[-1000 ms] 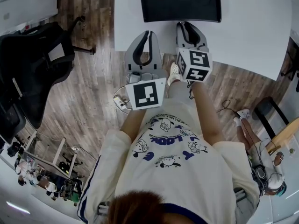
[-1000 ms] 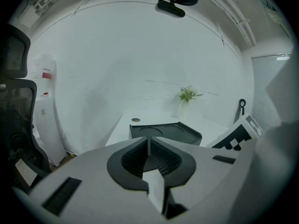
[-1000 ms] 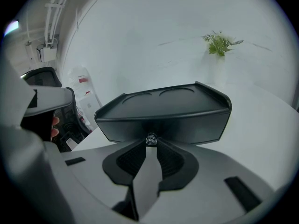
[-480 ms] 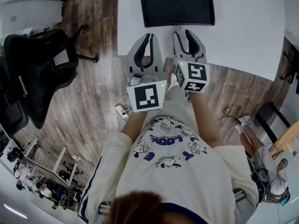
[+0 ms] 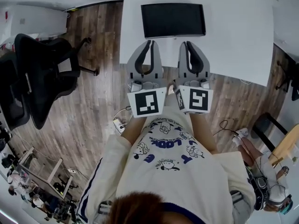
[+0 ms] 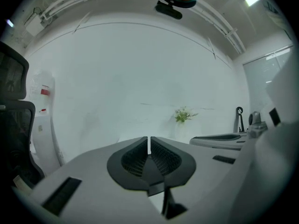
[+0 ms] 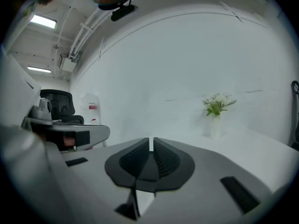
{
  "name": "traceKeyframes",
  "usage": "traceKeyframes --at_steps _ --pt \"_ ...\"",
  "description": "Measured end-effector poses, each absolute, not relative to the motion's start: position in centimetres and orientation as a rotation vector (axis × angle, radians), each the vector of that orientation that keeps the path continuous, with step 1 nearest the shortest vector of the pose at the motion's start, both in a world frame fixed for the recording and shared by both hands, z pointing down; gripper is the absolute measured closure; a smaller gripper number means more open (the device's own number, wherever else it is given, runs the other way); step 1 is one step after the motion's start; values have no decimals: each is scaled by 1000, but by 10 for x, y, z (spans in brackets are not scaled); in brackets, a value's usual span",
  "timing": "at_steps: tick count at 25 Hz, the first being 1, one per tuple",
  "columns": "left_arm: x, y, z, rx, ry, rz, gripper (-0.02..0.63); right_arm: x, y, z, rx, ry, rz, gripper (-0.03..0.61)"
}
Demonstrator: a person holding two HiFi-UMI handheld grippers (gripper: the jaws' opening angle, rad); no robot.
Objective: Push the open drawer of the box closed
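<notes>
Jaws of the left gripper [image 5: 148, 43] stand together, empty; those of the right gripper [image 5: 187, 44] are closing to a near-touch, with nothing between. Both hover at the near edge of the table [image 5: 238, 36], just short of the black box [image 5: 173, 20], which lies toward the left edge. Drawer not discernible. Judgement: approach step; next, advance to the drawer front. Office chair [image 5: 42, 73] stands well apart; no obstruction noted.

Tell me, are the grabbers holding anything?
Nothing is held. The left gripper and the right gripper both have their jaws shut together with nothing between them.

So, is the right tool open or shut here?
Shut. The right tool shows its jaws together in the right gripper view, only a sliver apart, nothing between them.
</notes>
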State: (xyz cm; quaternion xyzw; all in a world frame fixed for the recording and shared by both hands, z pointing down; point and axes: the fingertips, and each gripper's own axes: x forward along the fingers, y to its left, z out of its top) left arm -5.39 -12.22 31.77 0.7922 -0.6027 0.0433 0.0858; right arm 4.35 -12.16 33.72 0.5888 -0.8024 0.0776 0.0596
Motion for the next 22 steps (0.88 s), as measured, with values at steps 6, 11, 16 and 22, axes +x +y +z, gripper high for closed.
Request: traceKeyframes --at_steps 6,11,16,22 --pt "-51 -118 293 2403 -1829 82 588 52 -115 310 1822 -2459 171 534" --pt "-48 -112 279 2419 -1851 56 588 54 -112 291 1836 -2488 127 535" --pt "-43 -106 269 2440 -1862 48 588 56 -108 278 1843 -2510 94 537" --pt "-40 -101 259 2457 -1872 30 588 58 -103 271 1850 -2533 85 537"
